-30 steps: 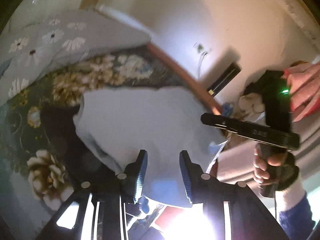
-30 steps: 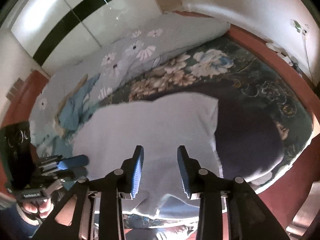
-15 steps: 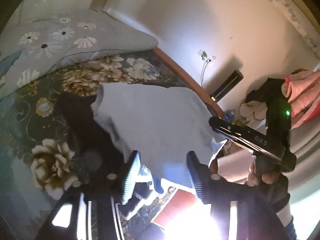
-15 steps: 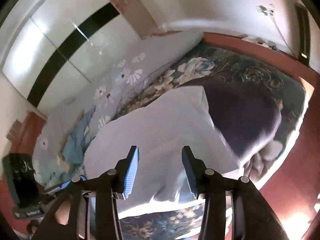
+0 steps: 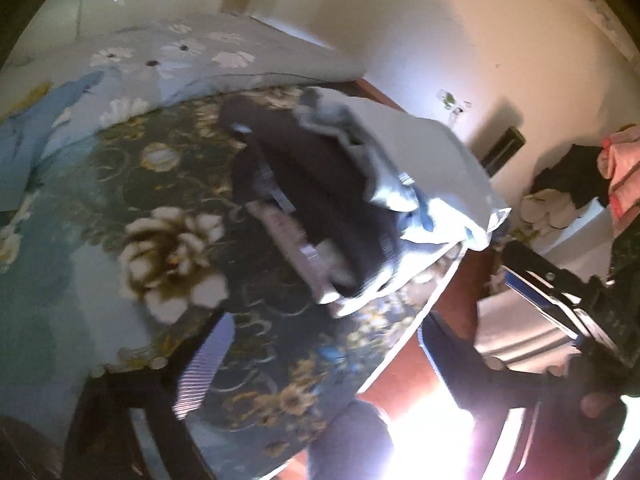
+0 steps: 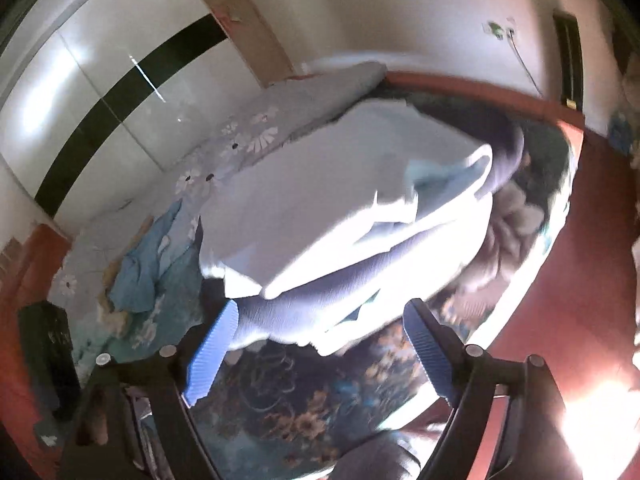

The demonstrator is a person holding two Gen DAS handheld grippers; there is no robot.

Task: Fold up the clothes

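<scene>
My left hand-held gripper [image 5: 320, 364] is right in front of me with its jaws opening wide and nothing between them; a second ago they were pinched on the pale shirt. My right hand-held gripper [image 6: 320, 352] is doing the same: its jaws are opening, the blue ribbed pads [image 6: 210, 356] stand apart, and the cloth now lies just beyond them, no longer clamped.

Below both tools is the bed [image 5: 100, 280], covered by a dark floral bedspread. On it, near the front edge, the shirt [image 6: 320, 208] has dropped in a loose, rumpled heap. A second ago it hung spread between my two grips as a flat pale sheet. Now its hem is turned over, and in the left view it lies bunched against a dark garment [image 5: 332, 184], partly on top of it. Motion blur hides exactly how the layers sit.

I judge that I have just let go, so one fold is laid down, though not neatly. The edges look uneven, so smoothing or another fold probably comes next.

Farther back is a pale blue quilt [image 5: 168, 56] with white daisies, then the white wall and a wardrobe [image 6: 100, 92] with a black stripe.
</scene>
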